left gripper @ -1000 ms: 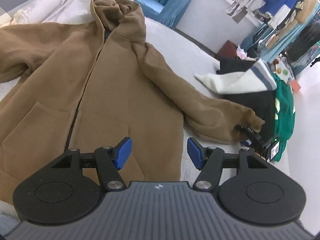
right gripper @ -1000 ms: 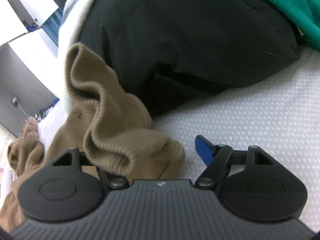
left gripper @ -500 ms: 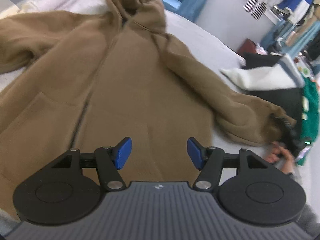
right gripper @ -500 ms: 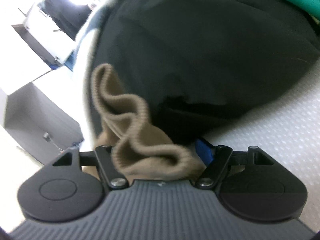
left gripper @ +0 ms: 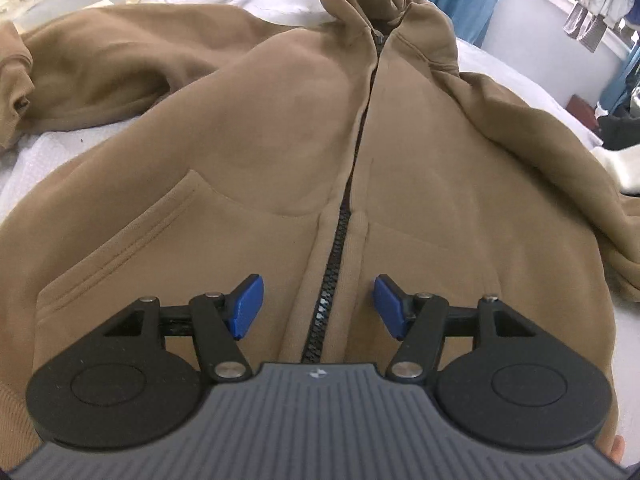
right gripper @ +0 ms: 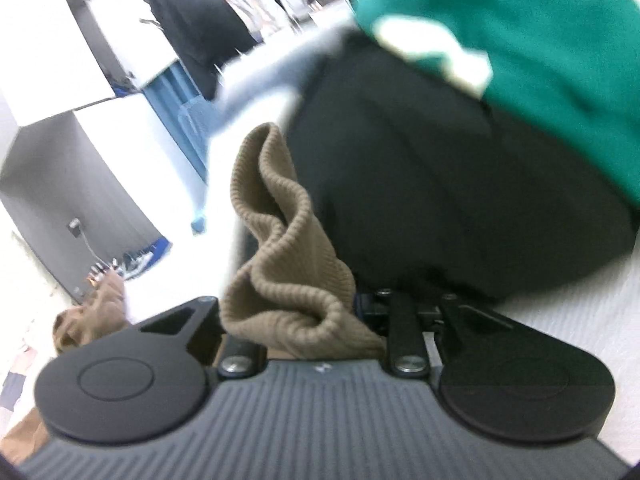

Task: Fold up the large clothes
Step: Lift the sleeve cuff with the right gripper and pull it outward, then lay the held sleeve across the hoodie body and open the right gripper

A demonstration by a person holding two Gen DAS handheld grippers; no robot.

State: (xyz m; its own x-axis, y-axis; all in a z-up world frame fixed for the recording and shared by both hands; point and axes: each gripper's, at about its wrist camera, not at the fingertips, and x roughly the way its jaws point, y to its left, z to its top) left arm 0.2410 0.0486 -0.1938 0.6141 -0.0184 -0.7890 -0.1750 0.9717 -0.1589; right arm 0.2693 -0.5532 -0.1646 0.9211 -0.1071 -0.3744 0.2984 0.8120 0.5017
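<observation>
Both right fingers [right gripper: 404,320] around sleeve cuff [right gripper: 292,280]

Right claw [right gripper: 316,320] clamps the brown ribbed cuff [right gripper: 288,264], beside black garment [right gripper: 440,184] under green garment [right gripper: 540,60]

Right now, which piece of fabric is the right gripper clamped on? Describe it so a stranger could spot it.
Start from the brown zip hoodie spread on the white bed. The right gripper is shut on the ribbed cuff at its sleeve end. It is tan rib-knit, unlike the smooth black garment and green garment behind it.
</observation>
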